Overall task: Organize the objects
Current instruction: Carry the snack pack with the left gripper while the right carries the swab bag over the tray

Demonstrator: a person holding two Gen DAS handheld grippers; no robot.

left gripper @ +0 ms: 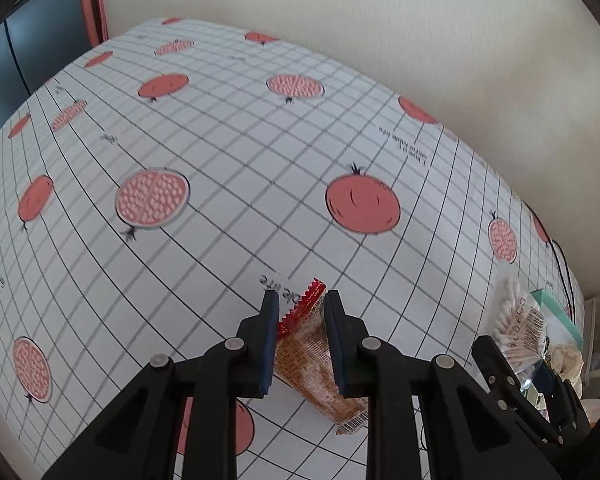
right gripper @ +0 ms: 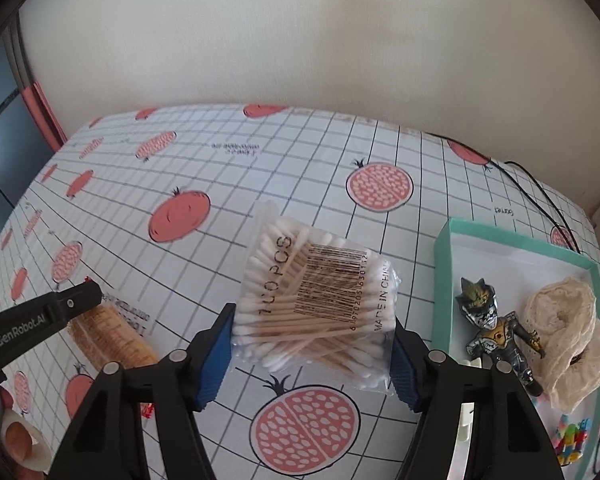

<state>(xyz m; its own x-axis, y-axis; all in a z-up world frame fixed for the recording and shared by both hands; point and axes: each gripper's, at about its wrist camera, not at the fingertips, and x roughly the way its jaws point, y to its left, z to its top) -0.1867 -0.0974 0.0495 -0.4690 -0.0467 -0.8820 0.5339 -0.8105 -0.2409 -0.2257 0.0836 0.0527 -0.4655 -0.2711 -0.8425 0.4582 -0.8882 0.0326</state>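
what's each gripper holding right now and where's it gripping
Left gripper: biscuit packet, across its red-sealed end. Right gripper: cotton swab bag, by its near side edges.

My right gripper clamps a cotton swab bag mid-tabletop; a teal tray sits by the right edge.

I see a matt printed cloth over the surface. The swab bag is glossy clear plastic over wooden sticks with cotton tips. The cracker pack is shiny film too. Both grippers look like matt black plastic with ribbed blue pads. The box looks like teal card.
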